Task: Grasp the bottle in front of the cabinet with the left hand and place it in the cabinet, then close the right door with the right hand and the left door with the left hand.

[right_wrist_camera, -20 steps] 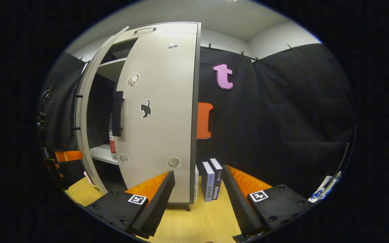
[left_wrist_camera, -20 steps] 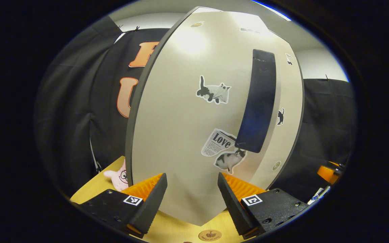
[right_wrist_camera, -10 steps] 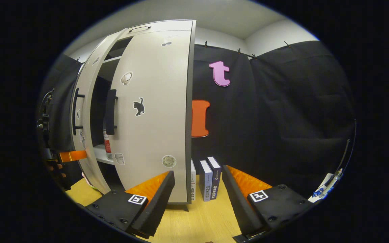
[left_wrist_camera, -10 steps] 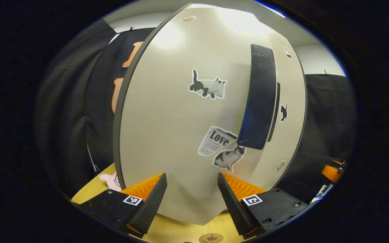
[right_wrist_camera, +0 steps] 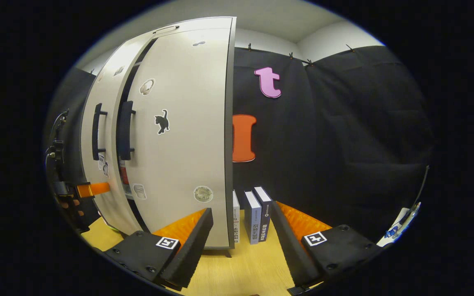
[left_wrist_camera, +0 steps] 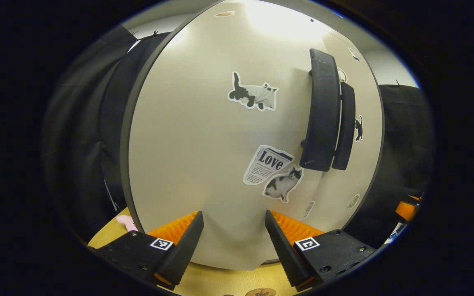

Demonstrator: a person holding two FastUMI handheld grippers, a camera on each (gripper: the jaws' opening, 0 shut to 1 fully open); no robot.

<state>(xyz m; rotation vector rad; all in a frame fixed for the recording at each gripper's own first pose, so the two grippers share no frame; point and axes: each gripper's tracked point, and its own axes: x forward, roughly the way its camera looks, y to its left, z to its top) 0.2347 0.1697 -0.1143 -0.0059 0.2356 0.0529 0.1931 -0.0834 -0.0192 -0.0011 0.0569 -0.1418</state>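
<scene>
Step in hand: closing the left door (left_wrist_camera: 204,135) with the left gripper (left_wrist_camera: 233,242); I judge this to be the last stretch of the task
Left gripper: fingers spread wide with nothing between them, held low against the door's outer face near its bottom edge; whether the tips actually touch the panel I cannot tell
Right gripper: (right_wrist_camera: 241,242) fingers spread and empty, held back from the cabinet (right_wrist_camera: 167,33) above the wooden tabletop (right_wrist_camera: 241,271), aimed toward the lower corner of the right door (right_wrist_camera: 187,135)
Right door: looks shut, or very nearly, flat against the cabinet front
Left door: a narrow dark gap remains between it and the right door in the right gripper view; the two black handles (left_wrist_camera: 323,111) stand just beside each other
Bottle: inside the cabinet; a sliver of its red label (right_wrist_camera: 124,176) shows through the gap low down, so the placing looks done
How to finish well: push straight and steadily on the flat panel, low and near the free edge where leverage is best; ease off as the gap narrows so the door does not bang or bounce back open
What to watch: the tips could slide on the smooth face, so press square to it; stay clear of the handles so a finger does not catch
Nearby: books (right_wrist_camera: 257,216) stand beside the cabinet's right side, and a pink plush toy (left_wrist_camera: 126,222) lies on the table by the hinge side; both are clear of the door's path
Done when: the gap is gone and both faces sit flush
</scene>
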